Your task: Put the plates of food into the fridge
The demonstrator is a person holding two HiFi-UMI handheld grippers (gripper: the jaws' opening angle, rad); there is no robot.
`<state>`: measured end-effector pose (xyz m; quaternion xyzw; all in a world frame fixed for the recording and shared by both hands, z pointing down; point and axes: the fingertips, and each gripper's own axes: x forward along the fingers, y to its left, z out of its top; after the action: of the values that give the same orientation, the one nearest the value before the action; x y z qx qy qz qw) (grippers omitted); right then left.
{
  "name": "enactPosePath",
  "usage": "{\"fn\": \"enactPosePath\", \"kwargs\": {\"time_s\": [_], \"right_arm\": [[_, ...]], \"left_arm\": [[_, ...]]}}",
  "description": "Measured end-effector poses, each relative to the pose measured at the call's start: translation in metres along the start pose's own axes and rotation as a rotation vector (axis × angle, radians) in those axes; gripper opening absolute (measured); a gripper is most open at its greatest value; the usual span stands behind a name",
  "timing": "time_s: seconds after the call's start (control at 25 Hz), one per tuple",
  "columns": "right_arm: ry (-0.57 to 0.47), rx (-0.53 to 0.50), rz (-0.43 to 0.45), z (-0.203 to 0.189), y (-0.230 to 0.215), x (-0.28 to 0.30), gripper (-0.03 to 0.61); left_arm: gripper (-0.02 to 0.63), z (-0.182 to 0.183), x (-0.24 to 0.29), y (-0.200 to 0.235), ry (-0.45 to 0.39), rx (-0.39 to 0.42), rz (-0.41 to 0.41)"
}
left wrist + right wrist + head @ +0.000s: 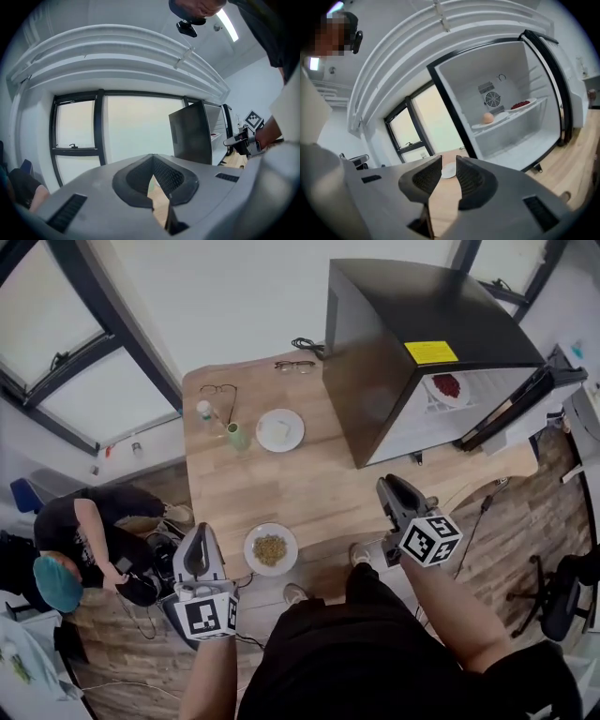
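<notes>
A white plate of brownish food sits at the near edge of the wooden table. A second plate with pale food lies farther back, also visible as the pale-food plate. The black fridge stands on the table's right end with its door open. On its shelf are a plate of red food and a plate with a round peach-coloured item. My left gripper hovers just left of the brownish plate, tips together and empty. My right gripper points toward the fridge, open and empty.
Two pairs of glasses and a small green cup lie on the table's far left. A person crouches on the floor at left. The fridge door swings out to the right. An office chair stands at right.
</notes>
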<state>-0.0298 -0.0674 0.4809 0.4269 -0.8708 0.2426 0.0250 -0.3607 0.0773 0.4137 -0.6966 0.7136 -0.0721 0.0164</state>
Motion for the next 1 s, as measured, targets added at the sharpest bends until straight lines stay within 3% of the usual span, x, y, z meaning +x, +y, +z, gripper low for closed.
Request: {"fn": "enactPosePath", "kwargs": {"time_s": [0.12,0.36,0.64,0.8,1.0], "right_arm": [[0.060,0.056,0.071,-0.036,0.028,0.002,0.109],[0.261,0.161,0.202,-0.147,0.077,0.011,0.109],[0.408,0.321,0.210,-0.253,0.105,0.016,0.110],[0.448,0.411,0.218,-0.288,0.113,0.024,0.126],[0.476,0.619,0.155,-0.314,0.112,0.042,0.137]], "left_arm": [[0.004,-0.007,-0.013,0.010,0.006,-0.008,-0.003],[0.005,-0.018,-0.047,0.035,0.038,0.027,0.002],[0.005,-0.032,-0.095,0.071,0.090,0.062,0.074],[0.005,-0.041,-0.118,0.086,0.129,0.081,0.112],[0.005,-0.046,-0.135,0.102,0.164,0.077,0.157]]}}
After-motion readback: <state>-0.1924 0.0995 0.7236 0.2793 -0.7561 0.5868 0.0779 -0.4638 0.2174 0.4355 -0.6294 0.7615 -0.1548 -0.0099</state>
